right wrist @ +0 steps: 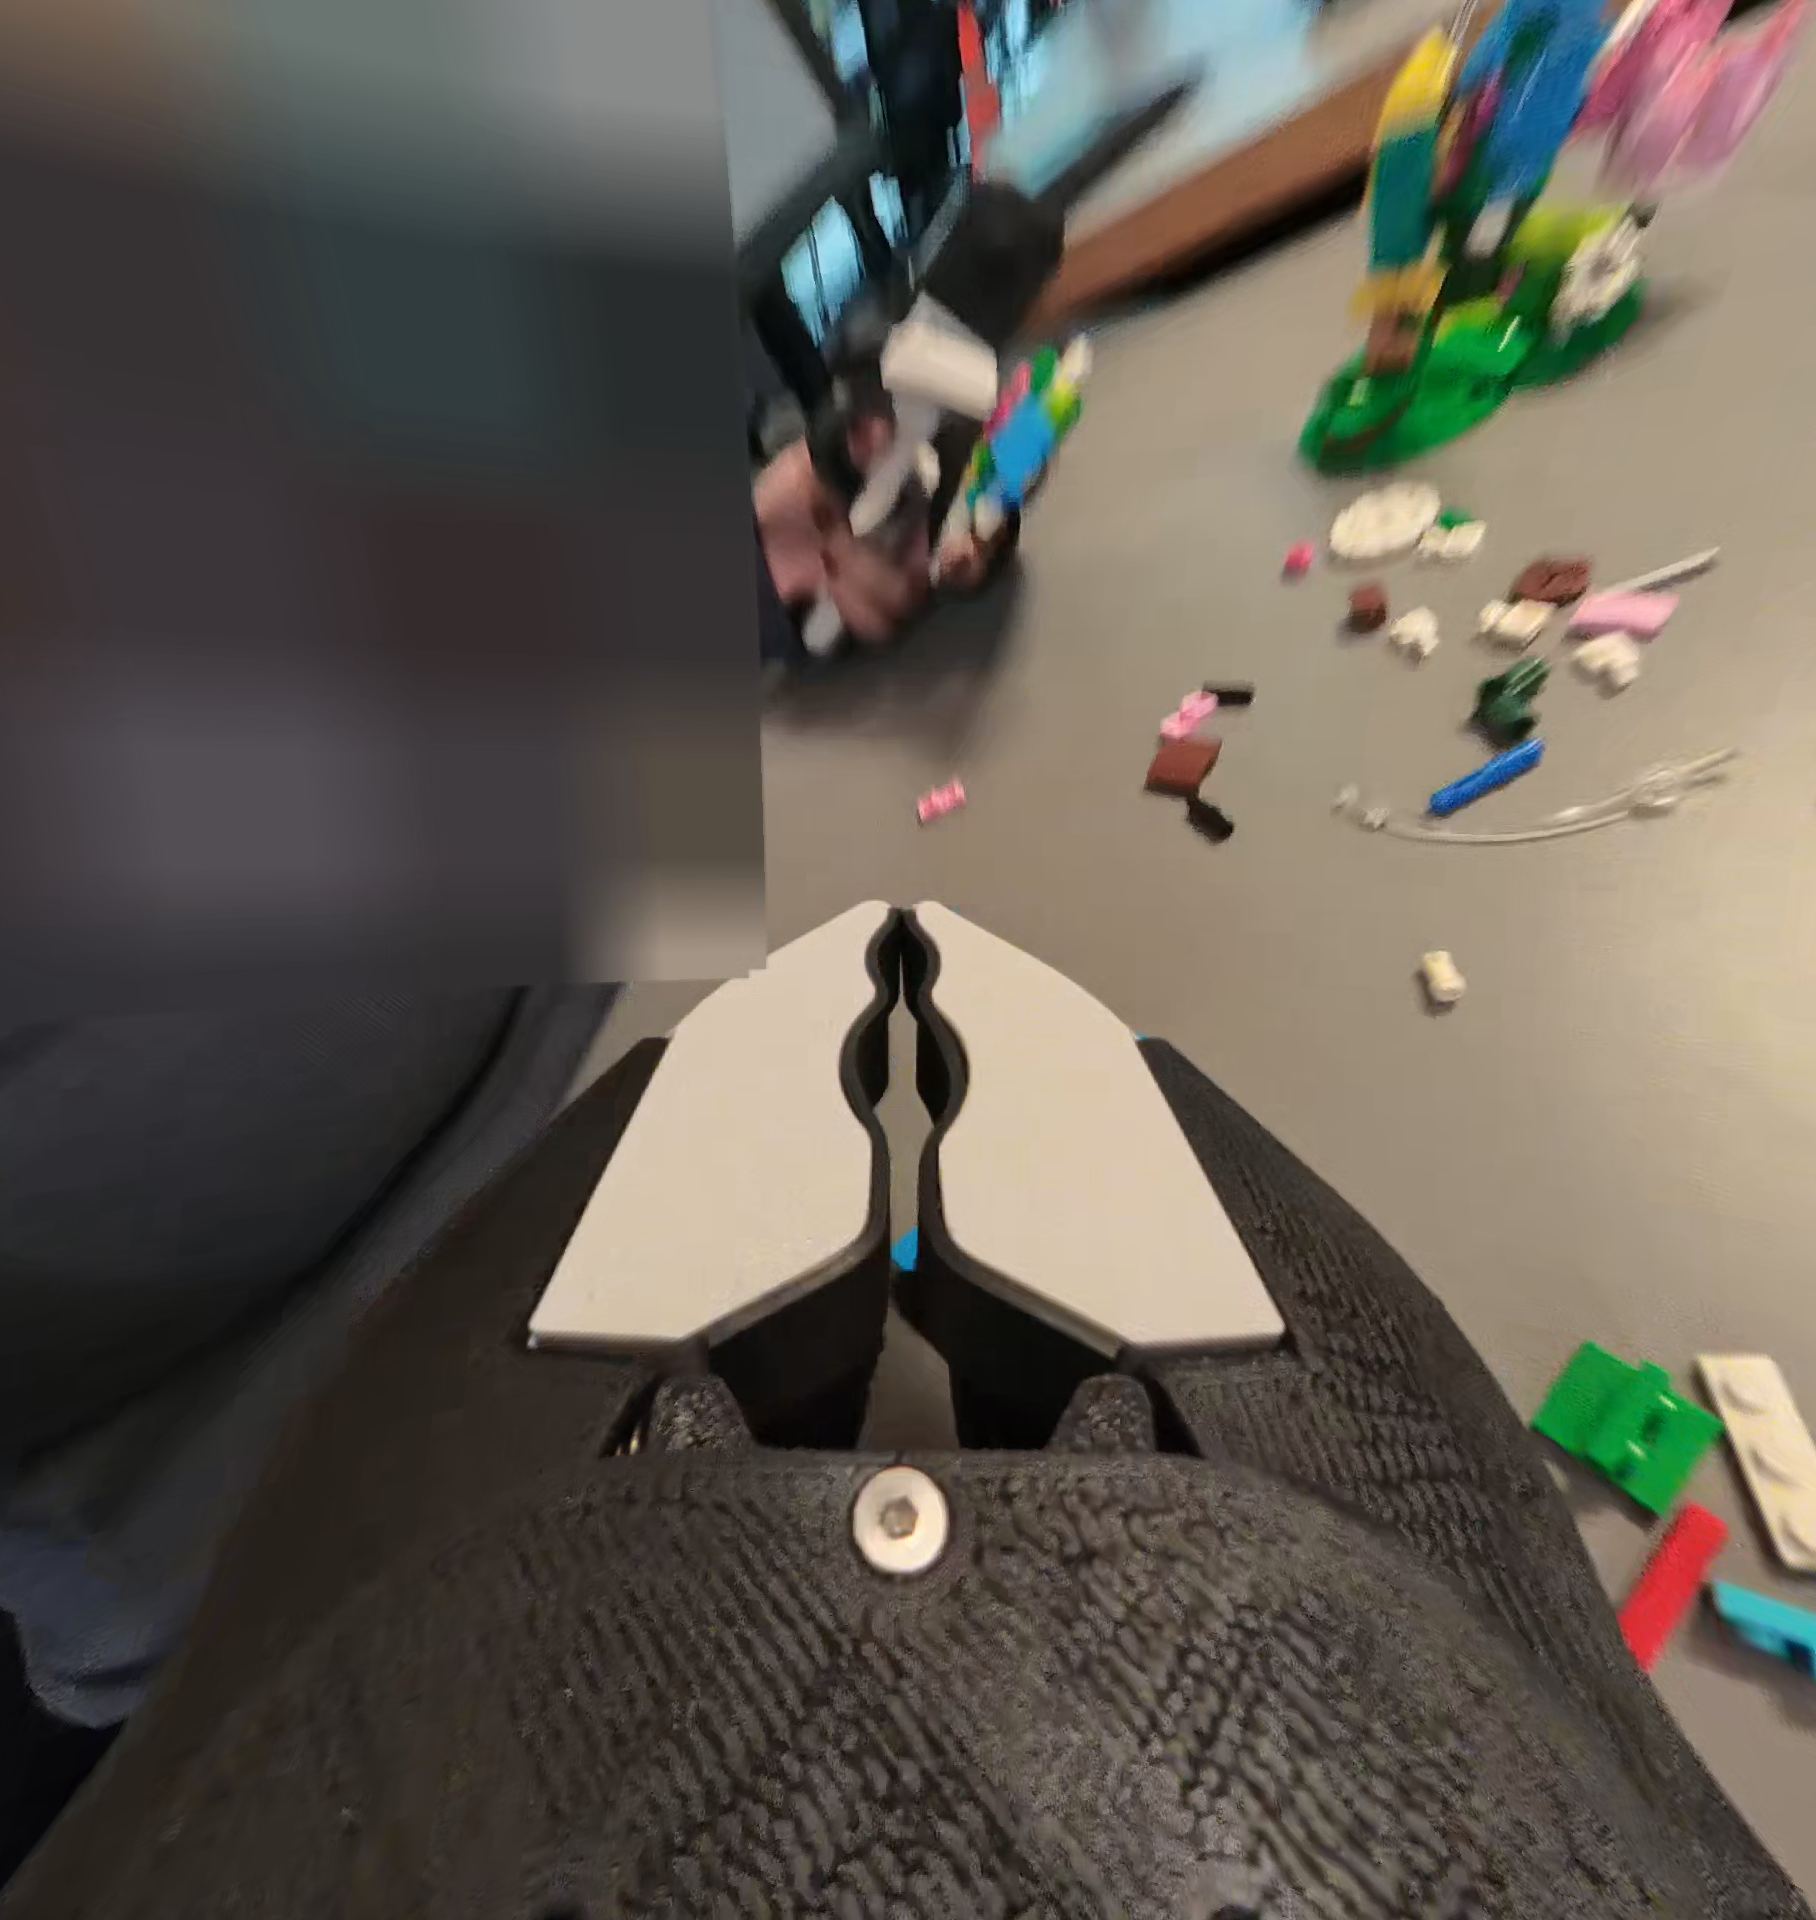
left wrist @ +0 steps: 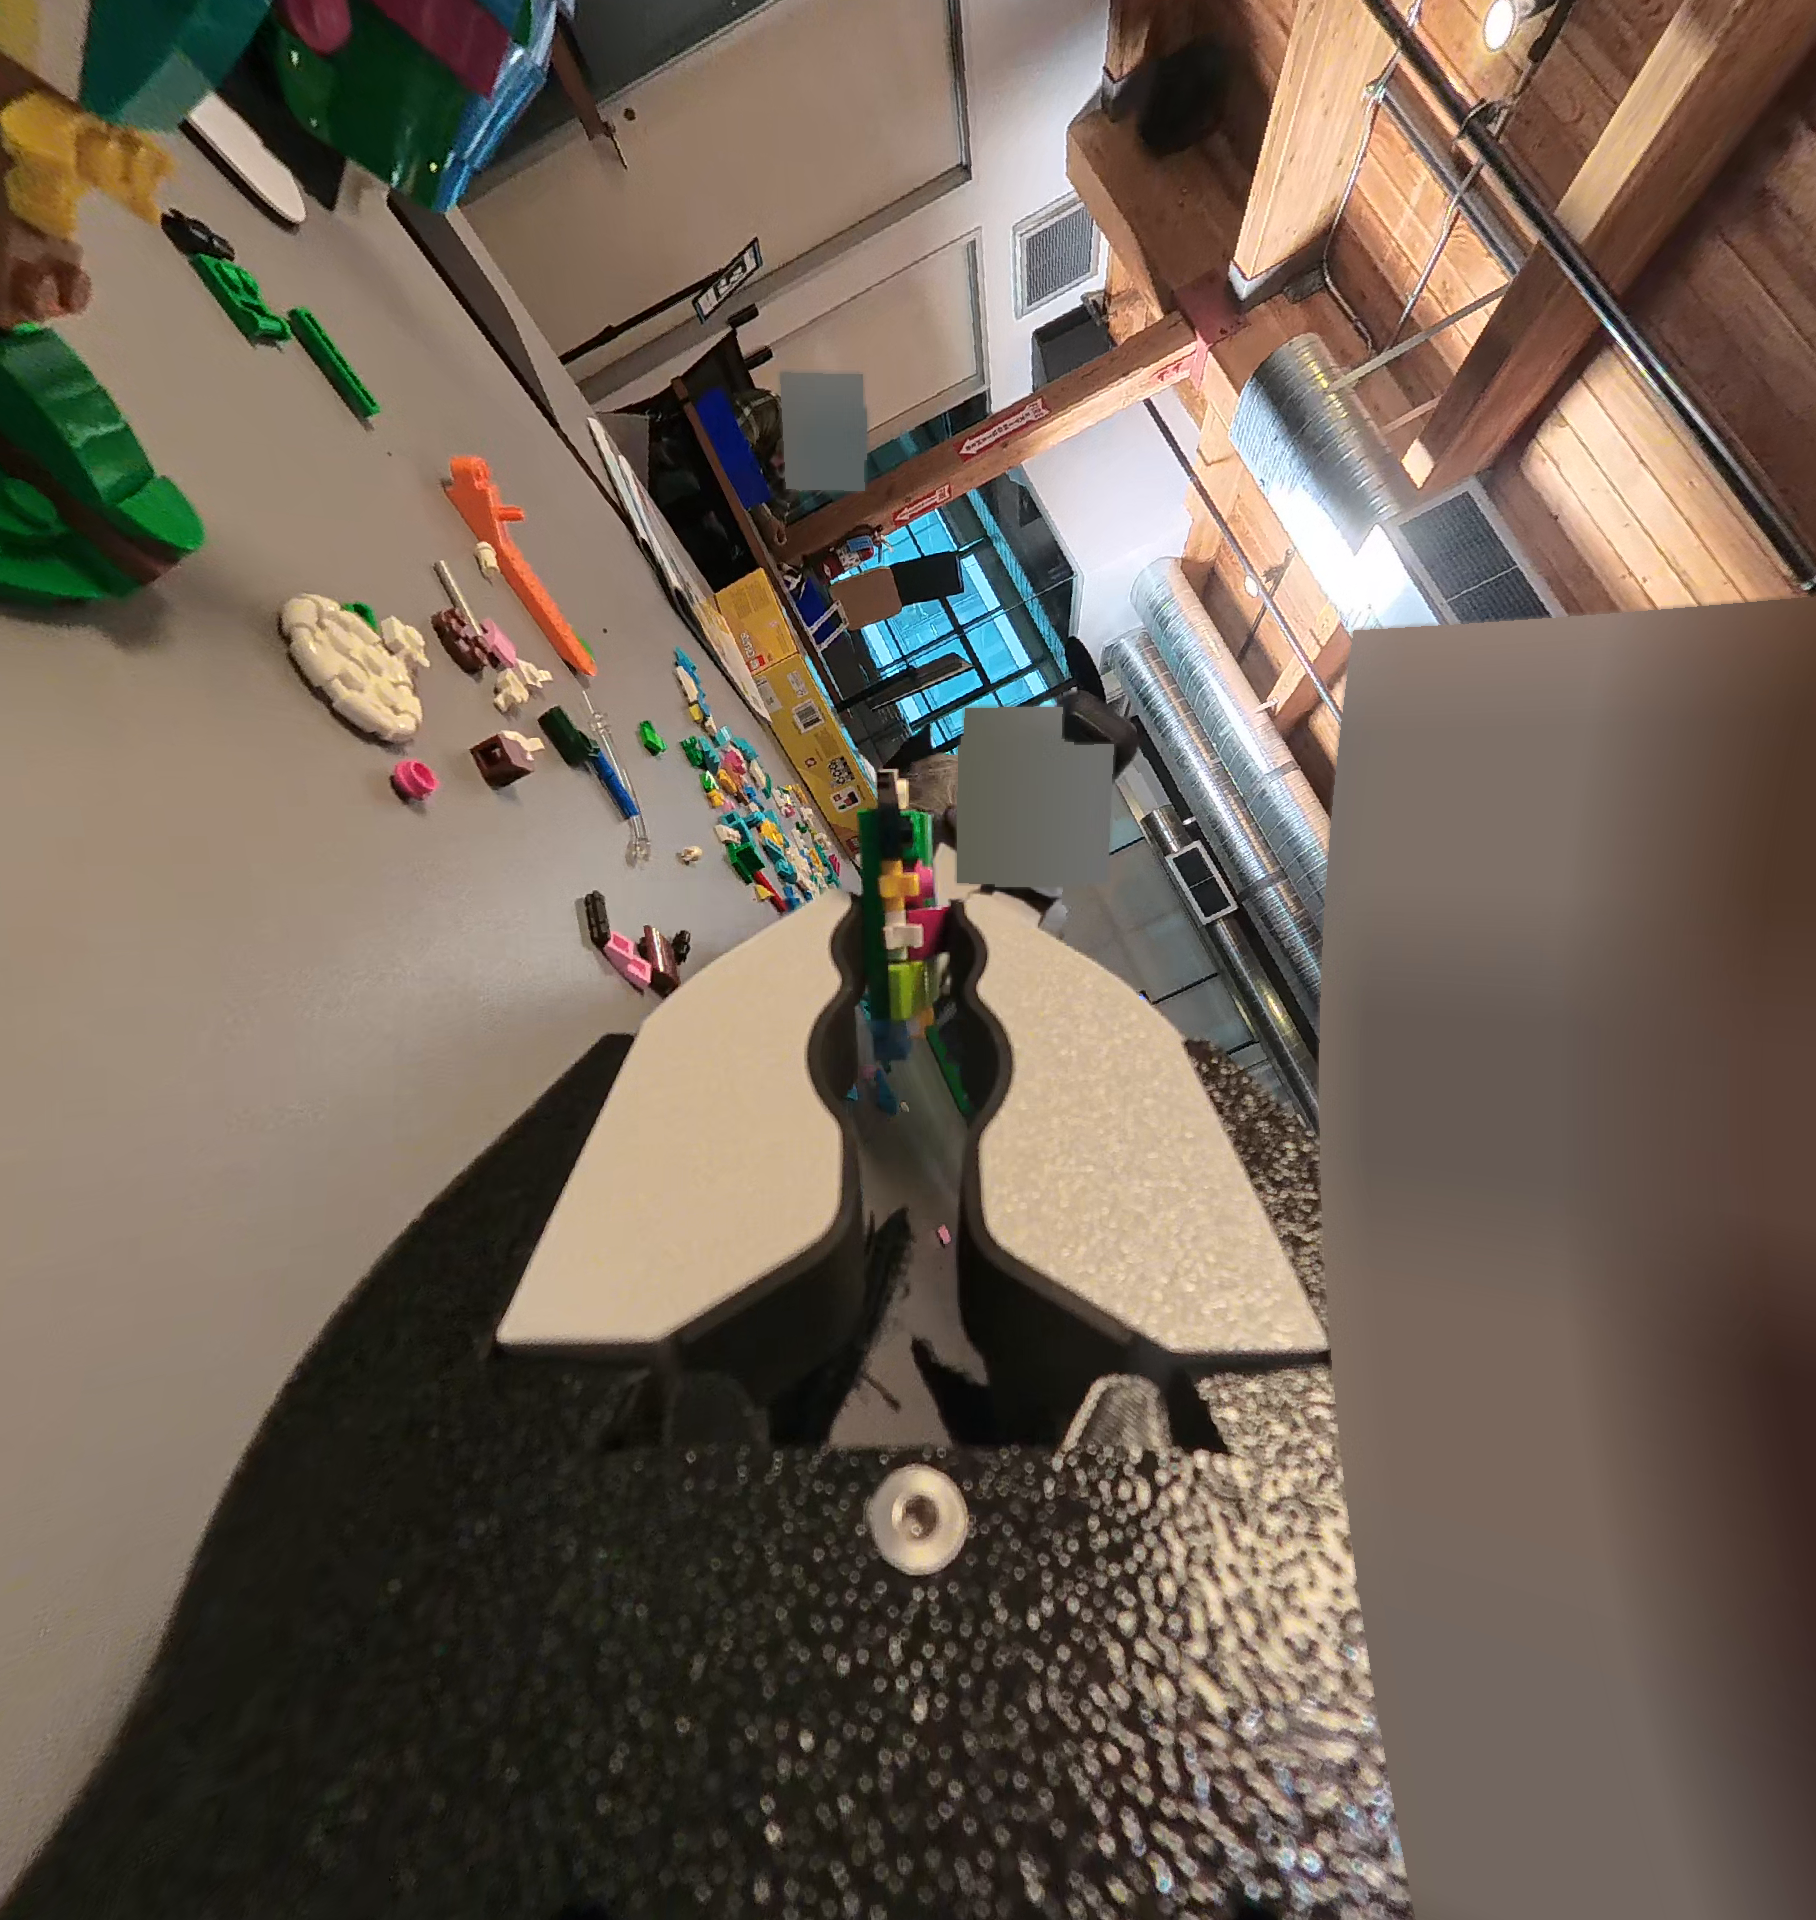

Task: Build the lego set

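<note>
The tall green-backed multicoloured plastic lego sub-assembly (left wrist: 899,935) sat gripped in the left tongs (left wrist: 909,940), lifted clear of the grey tabletop (left wrist: 208,1039) for fitting, while the right tongs (right wrist: 902,920) were clenched empty.

Printed markings on yellow box (left wrist: 779,675) and red-white beam stickers (left wrist: 1003,431) (wording withheld)

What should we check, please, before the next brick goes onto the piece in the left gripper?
1. Left gripper shut on the multicolour sub-assembly: ok.
2. Sub-assembly lifted off the grey table: ok.
3. Right gripper free to pick: cannot tell; jaws nearly closed, with a blue sliver between the fingers lower down.
4. Loose bricks in sight, such as the small pink brick: ok.
5. Right wrist view sharp enough to aim: not ok, motion-blurred.
6. Green base model standing clear of both grippers: ok.
</note>
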`<action>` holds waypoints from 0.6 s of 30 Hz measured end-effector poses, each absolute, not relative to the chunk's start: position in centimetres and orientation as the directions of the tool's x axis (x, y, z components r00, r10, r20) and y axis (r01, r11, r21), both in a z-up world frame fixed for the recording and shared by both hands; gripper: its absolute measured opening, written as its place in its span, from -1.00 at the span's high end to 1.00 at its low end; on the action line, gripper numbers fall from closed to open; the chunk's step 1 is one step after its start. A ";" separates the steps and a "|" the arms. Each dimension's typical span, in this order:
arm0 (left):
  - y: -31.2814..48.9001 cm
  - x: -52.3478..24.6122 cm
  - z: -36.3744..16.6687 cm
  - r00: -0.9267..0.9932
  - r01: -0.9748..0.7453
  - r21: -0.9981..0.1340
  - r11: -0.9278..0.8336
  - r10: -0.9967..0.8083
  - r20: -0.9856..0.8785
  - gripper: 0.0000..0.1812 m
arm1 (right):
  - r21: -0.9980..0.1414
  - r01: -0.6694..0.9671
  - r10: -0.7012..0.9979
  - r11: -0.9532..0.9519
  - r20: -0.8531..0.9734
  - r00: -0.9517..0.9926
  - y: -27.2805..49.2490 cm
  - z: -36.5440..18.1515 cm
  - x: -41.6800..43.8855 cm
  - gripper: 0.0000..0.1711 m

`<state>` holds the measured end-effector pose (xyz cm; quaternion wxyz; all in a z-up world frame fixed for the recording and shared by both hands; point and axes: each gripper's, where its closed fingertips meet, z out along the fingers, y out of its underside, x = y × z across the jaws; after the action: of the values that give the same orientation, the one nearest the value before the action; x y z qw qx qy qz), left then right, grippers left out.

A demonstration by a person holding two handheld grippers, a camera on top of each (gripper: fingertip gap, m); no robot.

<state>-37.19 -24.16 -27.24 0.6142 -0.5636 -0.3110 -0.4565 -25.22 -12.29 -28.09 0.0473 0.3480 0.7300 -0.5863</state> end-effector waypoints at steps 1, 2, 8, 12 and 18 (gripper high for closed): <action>-24.2 -37.2 -27.2 0.390 0.911 -0.408 -0.052 -0.211 0.896 0.85 | -0.813 0.566 0.474 0.140 -0.447 -0.759 -12.8 -29.0 -25.3 1.00; -24.2 -37.2 -27.2 0.390 0.911 -0.408 -0.052 -0.211 0.896 0.84 | -0.808 0.558 0.500 0.189 -0.410 -0.763 -12.9 -29.4 -25.5 1.00; -24.2 -37.2 -27.1 0.386 0.913 -0.406 -0.050 -0.219 0.896 0.85 | -0.698 0.570 0.856 0.434 0.123 -0.502 -1.4 -29.6 -27.8 0.97; -24.2 -37.2 -27.1 0.379 0.915 -0.400 -0.054 -0.227 0.897 0.85 | -0.561 0.726 0.914 0.398 0.181 -0.362 4.7 -31.0 -24.7 0.85; -24.2 -37.2 -27.1 0.382 0.914 -0.403 -0.054 -0.224 0.896 0.85 | -0.547 0.729 0.883 0.411 0.040 -0.468 4.2 -34.1 -22.9 0.74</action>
<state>-37.17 -24.22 -27.11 0.6150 -0.5594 -0.3082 -0.4625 -22.95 4.23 -34.07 -0.1636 0.4890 0.8240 -0.2349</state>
